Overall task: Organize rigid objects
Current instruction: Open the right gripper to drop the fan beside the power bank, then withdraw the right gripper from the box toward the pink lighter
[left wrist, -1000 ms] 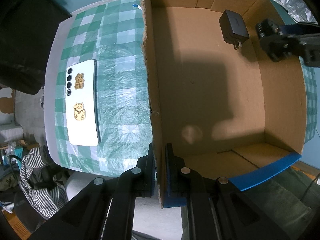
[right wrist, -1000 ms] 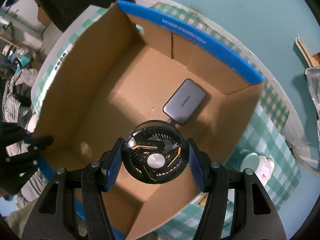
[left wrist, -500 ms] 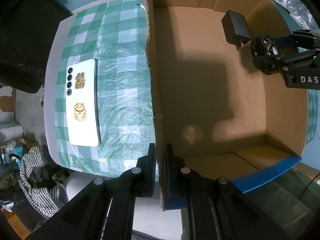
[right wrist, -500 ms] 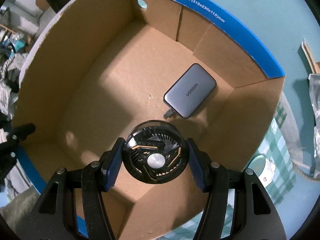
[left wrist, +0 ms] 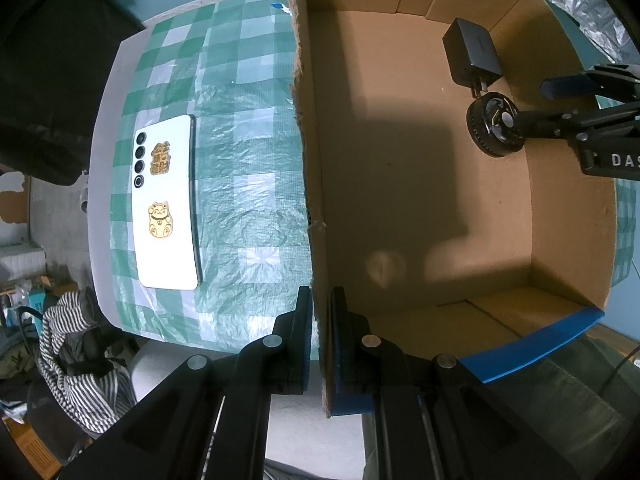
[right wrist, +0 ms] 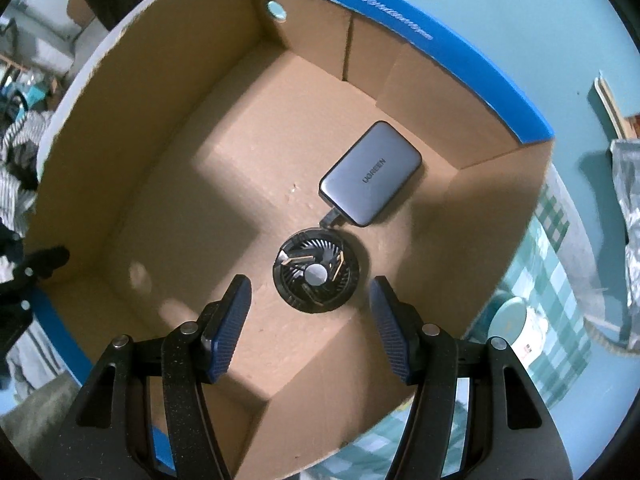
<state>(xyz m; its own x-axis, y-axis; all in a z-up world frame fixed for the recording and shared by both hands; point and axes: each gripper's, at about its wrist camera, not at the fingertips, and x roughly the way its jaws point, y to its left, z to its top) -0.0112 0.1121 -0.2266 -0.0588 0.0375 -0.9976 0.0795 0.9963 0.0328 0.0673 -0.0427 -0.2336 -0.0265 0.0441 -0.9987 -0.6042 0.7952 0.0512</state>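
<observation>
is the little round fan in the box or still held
In the box: the fan lies on the cardboard box floor, the right gripper jaws open, clear of it.

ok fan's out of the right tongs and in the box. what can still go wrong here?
1. The fan lies right against the charger's plug; lifting the open right tongs carelessly could nudge both.
2. The left tongs are clamped on the box wall; pulling could drag the cardboard box across the tablecloth.
3. The phone is outside the box, near the table edge; a sliding box may push it.
</observation>
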